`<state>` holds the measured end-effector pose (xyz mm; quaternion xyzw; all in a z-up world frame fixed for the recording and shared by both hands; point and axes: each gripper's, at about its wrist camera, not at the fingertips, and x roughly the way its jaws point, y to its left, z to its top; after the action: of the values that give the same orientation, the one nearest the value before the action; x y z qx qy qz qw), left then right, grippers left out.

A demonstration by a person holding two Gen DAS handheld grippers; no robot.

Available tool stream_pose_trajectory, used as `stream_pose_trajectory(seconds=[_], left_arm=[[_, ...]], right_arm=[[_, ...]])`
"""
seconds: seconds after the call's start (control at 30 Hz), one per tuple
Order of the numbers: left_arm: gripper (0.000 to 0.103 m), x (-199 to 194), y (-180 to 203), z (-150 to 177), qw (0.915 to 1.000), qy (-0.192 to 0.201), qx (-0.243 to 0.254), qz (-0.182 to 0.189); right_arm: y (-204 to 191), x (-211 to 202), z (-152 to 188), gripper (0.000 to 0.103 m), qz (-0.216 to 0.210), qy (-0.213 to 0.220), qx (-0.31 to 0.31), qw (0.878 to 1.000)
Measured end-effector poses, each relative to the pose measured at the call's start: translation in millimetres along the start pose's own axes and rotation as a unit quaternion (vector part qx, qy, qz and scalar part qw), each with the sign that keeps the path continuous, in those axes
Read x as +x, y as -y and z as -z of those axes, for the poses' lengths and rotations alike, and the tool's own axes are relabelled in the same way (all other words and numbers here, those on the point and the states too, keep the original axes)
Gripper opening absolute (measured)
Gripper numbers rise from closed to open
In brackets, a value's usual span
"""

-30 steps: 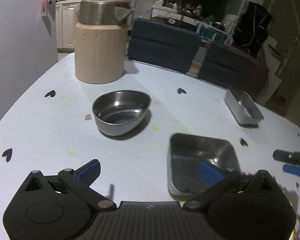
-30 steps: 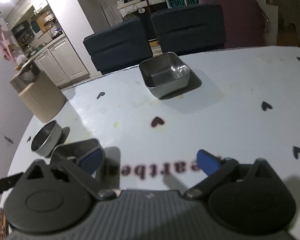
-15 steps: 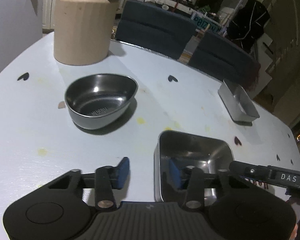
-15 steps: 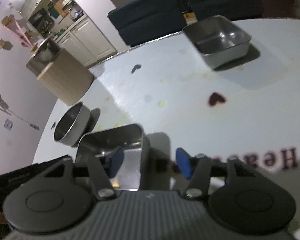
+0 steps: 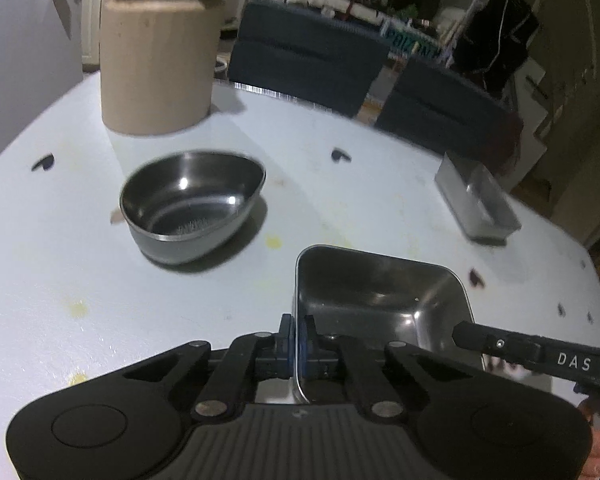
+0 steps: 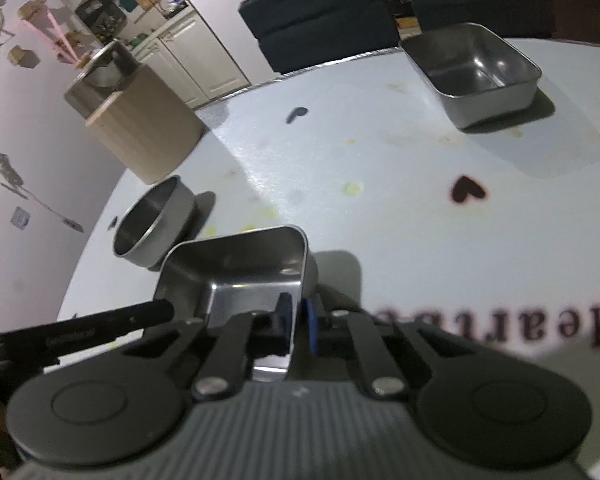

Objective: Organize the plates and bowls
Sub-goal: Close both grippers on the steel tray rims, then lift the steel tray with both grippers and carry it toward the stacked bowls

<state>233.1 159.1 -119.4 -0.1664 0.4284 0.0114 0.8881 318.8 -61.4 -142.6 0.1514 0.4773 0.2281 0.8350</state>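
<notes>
A square steel tray (image 5: 380, 300) sits on the pale table (image 5: 80, 272), just ahead of both grippers. My left gripper (image 5: 296, 332) is shut on the tray's left wall, one pad inside and one outside. In the right wrist view the same tray (image 6: 236, 276) is at lower centre. My right gripper (image 6: 297, 316) straddles its right wall, jaws closing, with the pads against the metal. An oval steel bowl (image 5: 192, 204) stands apart to the left. A second steel tray (image 6: 480, 76) stands at the far right.
A tall beige canister (image 5: 156, 68) with a steel pot on it stands at the table's far left. Dark blue chairs (image 5: 304, 64) line the far edge. Heart stickers and yellow stains dot the tabletop. Printed lettering (image 6: 560, 328) lies to the right of the right gripper.
Both grippers went from wide open to closed, each onto an opposite wall of the square tray. Both also moved forward and down toward it.
</notes>
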Motion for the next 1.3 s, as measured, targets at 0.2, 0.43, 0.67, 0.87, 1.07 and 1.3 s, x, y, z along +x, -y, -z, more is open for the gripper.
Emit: stream_pose_trajectory(seconds=[0.2, 0.43, 0.67, 0.87, 1.07, 1.3], left_arm=[[0.002, -28, 24, -3, 0.9990, 0.039, 0.017, 0.008], [0.004, -57, 71, 3, 0.9956, 0.064, 0.047, 0.050], [0.004, -70, 134, 21, 0.9913, 0.067, 0.078, 0.082], [0.005, -71, 184, 38, 0.9856, 0.062, 0.103, 0.118], [0.005, -57, 227, 56, 0.9800, 0.040, 0.131, 0.144], [0.005, -31, 269, 80, 0.9735, -0.001, 0.169, 0.154]], right_arm=[[-5, -31, -4, 0.010, -0.008, 0.043, -0.010, 0.999], [11, -86, -6, 0.008, -0.006, 0.093, 0.000, 0.996], [41, -151, 11, 0.008, 0.016, 0.128, 0.002, 0.992], [75, -195, 28, 0.007, 0.043, 0.143, 0.024, 0.988], [107, -230, 44, 0.007, 0.075, 0.156, 0.053, 0.983], [140, -252, 62, 0.007, 0.118, 0.151, 0.075, 0.979]])
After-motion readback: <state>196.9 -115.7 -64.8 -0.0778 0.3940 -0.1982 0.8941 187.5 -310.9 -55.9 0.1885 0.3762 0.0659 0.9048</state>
